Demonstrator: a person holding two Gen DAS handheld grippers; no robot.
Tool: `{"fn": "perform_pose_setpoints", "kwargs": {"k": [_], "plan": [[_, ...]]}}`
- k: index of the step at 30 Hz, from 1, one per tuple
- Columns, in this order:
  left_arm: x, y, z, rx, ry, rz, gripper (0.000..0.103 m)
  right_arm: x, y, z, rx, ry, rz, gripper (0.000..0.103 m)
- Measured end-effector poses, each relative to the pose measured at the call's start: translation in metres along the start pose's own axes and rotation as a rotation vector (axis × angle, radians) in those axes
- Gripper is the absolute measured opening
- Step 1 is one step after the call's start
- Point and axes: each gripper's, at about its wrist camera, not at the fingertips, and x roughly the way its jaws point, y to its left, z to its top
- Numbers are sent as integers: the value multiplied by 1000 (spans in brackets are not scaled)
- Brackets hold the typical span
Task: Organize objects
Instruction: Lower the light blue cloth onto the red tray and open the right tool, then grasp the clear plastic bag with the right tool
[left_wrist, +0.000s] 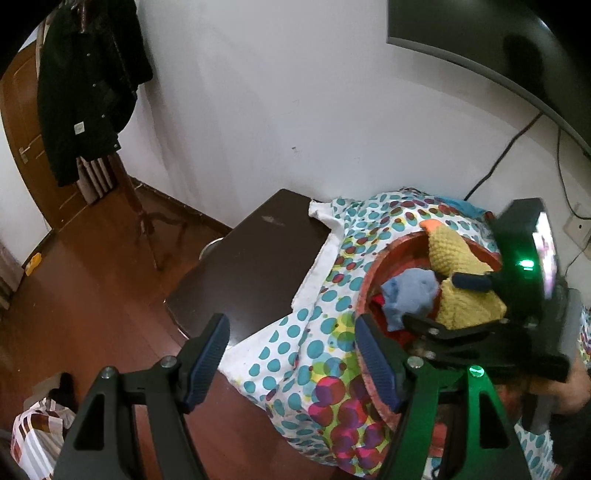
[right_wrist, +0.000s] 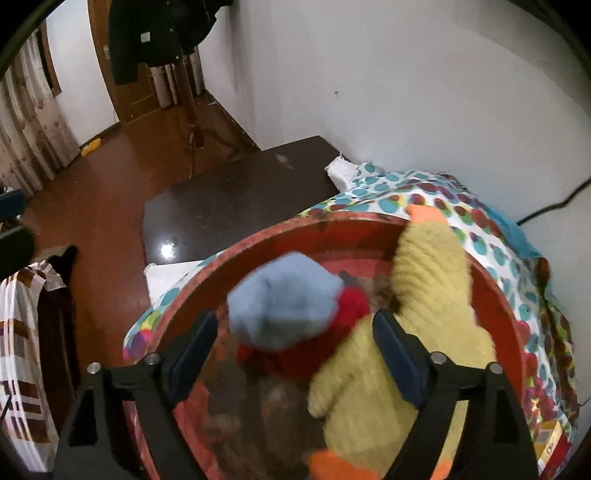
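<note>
A red basin (left_wrist: 373, 275) (right_wrist: 495, 291) sits on a polka-dot cloth (left_wrist: 314, 350) (right_wrist: 480, 236). In it lie a yellow knitted duck (left_wrist: 456, 258) (right_wrist: 428, 280) with an orange beak, a blue plush toy (left_wrist: 408, 293) (right_wrist: 284, 306) and something red (right_wrist: 351, 306). My left gripper (left_wrist: 291, 363) is open and empty, just left of the basin's near rim. My right gripper (right_wrist: 295, 354) is open above the basin, with the blue plush between its fingers, blurred and untouched. In the left wrist view it (left_wrist: 469, 284) hovers over the duck.
A dark brown table (left_wrist: 251, 266) (right_wrist: 236, 195) stands left of the cloth against the white wall. A coat rack with a black coat (left_wrist: 85, 88) stands by the wooden door. A patterned bag (left_wrist: 33, 432) (right_wrist: 22, 350) lies on the wooden floor. Cables (left_wrist: 517, 147) hang on the right wall.
</note>
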Motion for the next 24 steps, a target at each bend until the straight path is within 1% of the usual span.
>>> {"fn": "perform_pose_setpoints", "kwargs": {"k": [2,4,6,7,8,10,11,13,15,17,19,21,22,24], "plan": [[-1,-11,0,19,-5,-6,72,-16,-7,-8,14,-15,1,85],[-2,-25,1,36,-4,-23,72,-35,-16,-20,36,-28,11,88],[-5,-42,0,62,-11,-53,72,-59,-30,-38,70,-41,-18,88],[-7,-53,-1,79,-18,-67,72,-67,-34,-44,78,-50,-16,88],[-9,-63,-1,97,-22,-78,72,-81,-41,-58,93,-63,-23,88],[-12,-94,-3,152,-25,-122,72,-107,-57,-88,130,-70,-74,88],[-13,-109,-4,179,-25,-145,72,-125,-70,-110,155,-71,-101,88],[-15,-148,-10,252,-22,-193,72,-146,-89,-138,202,-68,-147,88],[-17,-187,-17,324,-15,-238,72,-170,-117,-176,274,-53,-216,88],[-19,-232,-29,404,-5,-290,72,-194,-142,-215,343,-40,-303,88],[-20,-279,-43,482,12,-343,72,-209,-164,-245,400,-36,-360,89],[-18,-318,-57,537,28,-383,72,-221,-184,-281,442,-24,-400,89],[-17,-332,-64,557,40,-403,72,-224,-194,-298,458,-9,-415,88],[-12,-359,-76,574,74,-434,72,-222,-207,-320,475,16,-421,88]]}}
